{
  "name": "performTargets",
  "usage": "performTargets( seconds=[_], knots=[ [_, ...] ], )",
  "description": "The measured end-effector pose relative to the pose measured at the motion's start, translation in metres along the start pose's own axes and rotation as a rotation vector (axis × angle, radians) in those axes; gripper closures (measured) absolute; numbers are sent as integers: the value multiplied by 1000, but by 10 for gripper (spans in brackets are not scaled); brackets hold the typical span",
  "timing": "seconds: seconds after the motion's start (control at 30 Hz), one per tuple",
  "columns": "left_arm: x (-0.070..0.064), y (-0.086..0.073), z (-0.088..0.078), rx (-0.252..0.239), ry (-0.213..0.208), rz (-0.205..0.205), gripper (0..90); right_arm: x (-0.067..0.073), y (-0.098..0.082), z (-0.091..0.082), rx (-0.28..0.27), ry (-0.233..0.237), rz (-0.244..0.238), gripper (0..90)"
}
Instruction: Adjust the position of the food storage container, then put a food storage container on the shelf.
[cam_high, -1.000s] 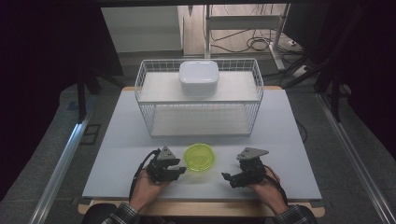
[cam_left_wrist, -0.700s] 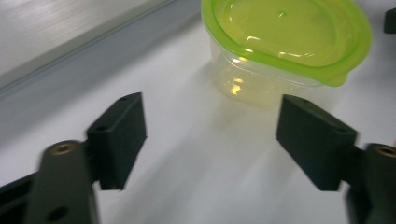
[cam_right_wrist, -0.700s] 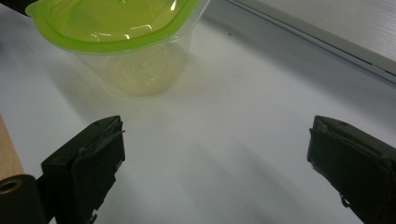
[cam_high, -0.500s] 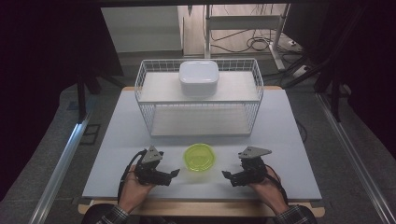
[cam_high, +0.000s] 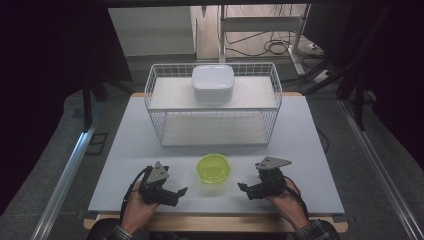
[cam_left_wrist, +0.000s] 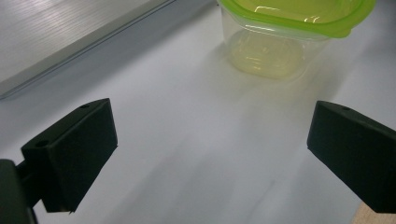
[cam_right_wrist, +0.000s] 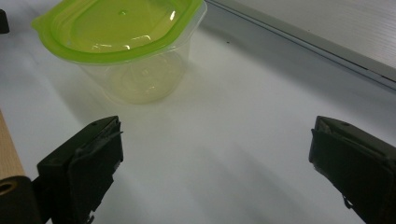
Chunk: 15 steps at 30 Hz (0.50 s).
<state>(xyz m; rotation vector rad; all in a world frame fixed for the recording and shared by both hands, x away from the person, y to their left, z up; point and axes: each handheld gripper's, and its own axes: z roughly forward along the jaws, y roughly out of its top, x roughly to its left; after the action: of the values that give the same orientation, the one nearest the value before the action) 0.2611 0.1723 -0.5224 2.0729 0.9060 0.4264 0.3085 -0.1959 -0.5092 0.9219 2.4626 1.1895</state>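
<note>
Left gripper (cam_high: 175, 194) and right gripper (cam_high: 248, 189): we find both spread wide, holding nothing. The green-lidded container (cam_high: 213, 168) stands between them, toward twelve o'clock. We judge it light, thin-walled and slick; grip below the lid rim.

The tub (cam_left_wrist: 289, 32) is cut off by the top edge in the left claw view, its lid partly out of frame. In the high view, the person's forearms run off the bottom edge.
</note>
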Motion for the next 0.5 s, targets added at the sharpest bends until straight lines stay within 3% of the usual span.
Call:
performTargets(
  seconds=[0.3,0.5],
  knots=[
    [1,-2,-3,-4,3,-8,14,-4,5,1,-13,22,22,32],
    [2,-2,-3,5,8,-11,16,-7,15,2,-34,80,80,36]
  ],
)
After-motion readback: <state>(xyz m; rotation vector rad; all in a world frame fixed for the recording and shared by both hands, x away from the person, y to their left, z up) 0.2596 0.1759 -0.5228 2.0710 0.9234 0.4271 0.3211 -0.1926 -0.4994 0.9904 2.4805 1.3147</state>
